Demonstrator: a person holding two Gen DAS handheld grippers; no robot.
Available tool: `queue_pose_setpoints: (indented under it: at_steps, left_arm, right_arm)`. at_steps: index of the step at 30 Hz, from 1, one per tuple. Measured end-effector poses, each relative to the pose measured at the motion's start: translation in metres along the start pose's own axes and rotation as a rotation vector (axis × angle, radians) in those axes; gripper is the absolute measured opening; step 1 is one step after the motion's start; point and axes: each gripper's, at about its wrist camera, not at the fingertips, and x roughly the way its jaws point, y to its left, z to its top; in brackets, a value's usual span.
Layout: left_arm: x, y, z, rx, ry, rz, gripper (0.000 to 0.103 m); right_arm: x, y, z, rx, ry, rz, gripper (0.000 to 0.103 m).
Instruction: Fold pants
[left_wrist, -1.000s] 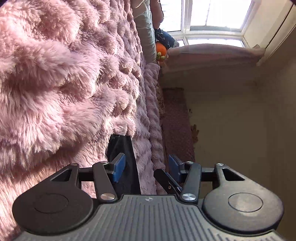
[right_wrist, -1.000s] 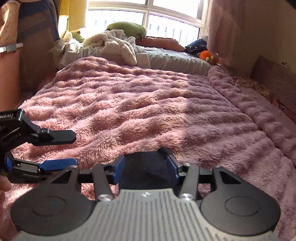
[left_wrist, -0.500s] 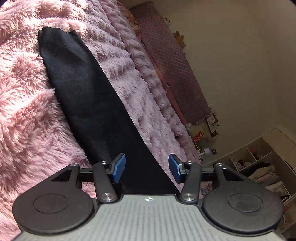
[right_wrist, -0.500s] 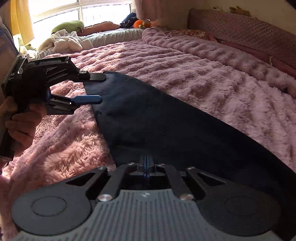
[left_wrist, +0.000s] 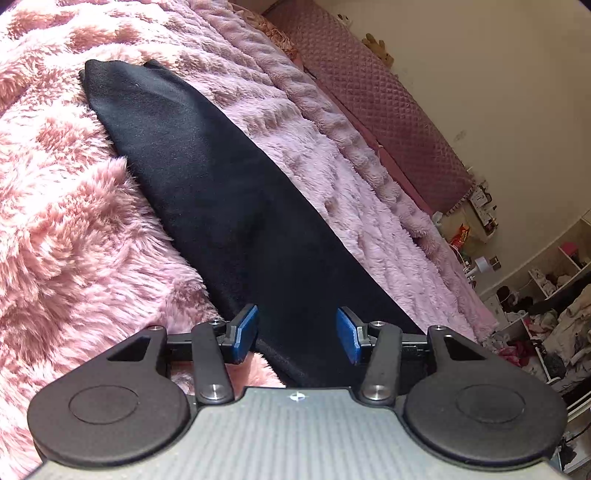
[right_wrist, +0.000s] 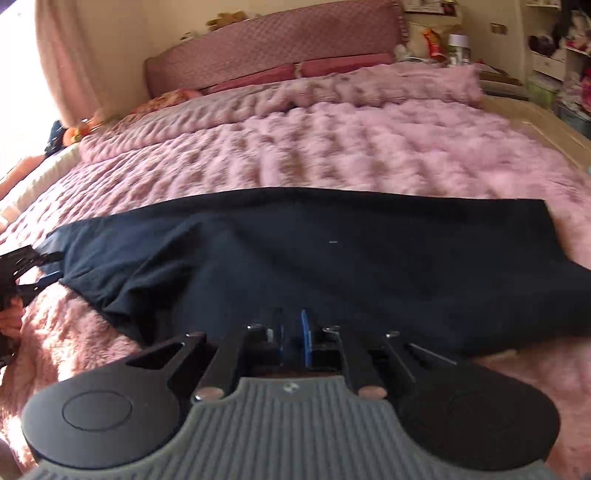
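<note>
Laying the pants (left_wrist: 207, 177) out flat looks like the step in hand. They lie as one long dark strip on the fluffy pink blanket (left_wrist: 66, 240) of the bed, with no crosswise fold in them yet.

The left tool (left_wrist: 297, 334) stands wide. Its blue pads sit either side of the near end of the strip without pressing on it, and the cloth runs away ahead of this tool and to its left, narrowing to the far end.

From the right tool (right_wrist: 292, 332) the same strip stretches sideways directly ahead and below, from one side of the view to the other. A few loose wrinkles show ahead to the left, where the other tool and the hand holding it sit at the end of the cloth. The right tool is narrow: its pads are almost together with only a slim gap, and they have just been opening a little. The view is blurred, and no cloth appears to be caught between them.

By my judgement the next move is the crosswise fold. Each tool needs to open over a corner of one end, pinch both layers together, lift just clear of the blanket, and carry that end over to meet the other. The deep pile may snag in the pads, so the pinch should take the fabric edge alone.
</note>
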Motion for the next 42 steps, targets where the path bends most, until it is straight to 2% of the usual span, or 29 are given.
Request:
queue_pose_setpoints:
  at_steps: [2, 3, 4, 5, 7, 9, 11, 14, 16, 18, 20, 22, 26, 30, 32, 34, 36, 40, 42]
  left_arm:
    - [-0.004, -0.003, -0.008, -0.009, -0.036, 0.005, 0.061]
    - [-0.008, -0.005, -0.012, -0.023, -0.059, 0.016, 0.062]
    - [-0.011, -0.010, -0.016, -0.035, -0.075, 0.022, 0.064]
    - [-0.014, -0.016, -0.020, -0.037, -0.086, 0.015, 0.067]
    - [-0.021, -0.022, -0.028, -0.041, -0.085, -0.028, 0.070]
    - [-0.027, -0.021, -0.035, -0.095, -0.094, -0.074, 0.070]
    - [-0.033, -0.015, -0.037, -0.185, -0.105, -0.106, 0.070]
    - [-0.045, -0.002, -0.040, -0.319, -0.097, -0.191, 0.070]
    - [-0.055, 0.009, -0.041, -0.373, -0.120, -0.231, 0.071]
    - [-0.062, 0.021, -0.035, -0.375, -0.137, -0.221, 0.071]
    - [-0.068, 0.035, -0.028, -0.352, -0.164, -0.201, 0.072]
    - [-0.071, 0.054, -0.021, -0.374, -0.153, -0.192, 0.072]
    - [-0.065, 0.101, -0.002, -0.531, -0.198, -0.251, 0.072]
    - [-0.045, 0.141, 0.025, -0.654, -0.251, -0.288, 0.069]
    - [-0.034, 0.160, 0.031, -0.766, -0.295, -0.357, 0.068]
    - [-0.024, 0.174, 0.037, -0.831, -0.343, -0.421, 0.068]
    - [-0.015, 0.181, 0.049, -0.815, -0.358, -0.422, 0.068]
    - [0.002, 0.185, 0.070, -0.776, -0.369, -0.408, 0.067]
    - [0.008, 0.185, 0.077, -0.764, -0.368, -0.396, 0.059]
  right_arm:
    - [-0.031, -0.049, -0.006, 0.119, -0.026, -0.093, 0.010]
    - [-0.043, -0.073, -0.011, 0.207, -0.028, -0.091, 0.012]
    - [-0.050, -0.089, -0.015, 0.278, -0.025, -0.076, 0.015]
    - [-0.059, -0.112, -0.022, 0.379, -0.023, -0.053, 0.025]
    - [-0.074, -0.136, -0.035, 0.491, -0.045, -0.017, 0.027]
    - [-0.089, -0.149, -0.050, 0.535, -0.080, 0.025, 0.031]
    - [-0.096, -0.152, -0.064, 0.536, -0.099, 0.069, 0.039]
    - [-0.099, -0.153, -0.084, 0.526, -0.133, 0.146, 0.043]
    - [-0.097, -0.155, -0.096, 0.531, -0.164, 0.180, 0.044]
    - [-0.090, -0.159, -0.112, 0.581, -0.164, 0.225, 0.043]
    - [-0.083, -0.165, -0.123, 0.655, -0.125, 0.279, 0.034]
    - [-0.088, -0.163, -0.125, 0.668, -0.129, 0.298, 0.032]
    - [-0.085, -0.151, -0.121, 0.645, -0.128, 0.299, 0.033]
    - [-0.072, -0.126, -0.115, 0.551, -0.078, 0.200, 0.033]
    - [-0.071, -0.118, -0.116, 0.525, -0.093, 0.169, 0.033]
    - [-0.074, -0.119, -0.121, 0.585, -0.124, 0.186, 0.033]
    - [-0.072, -0.123, -0.122, 0.645, -0.142, 0.215, 0.033]
    - [-0.068, -0.124, -0.109, 0.687, -0.170, 0.259, 0.033]
    - [-0.062, -0.123, -0.098, 0.703, -0.163, 0.239, 0.033]
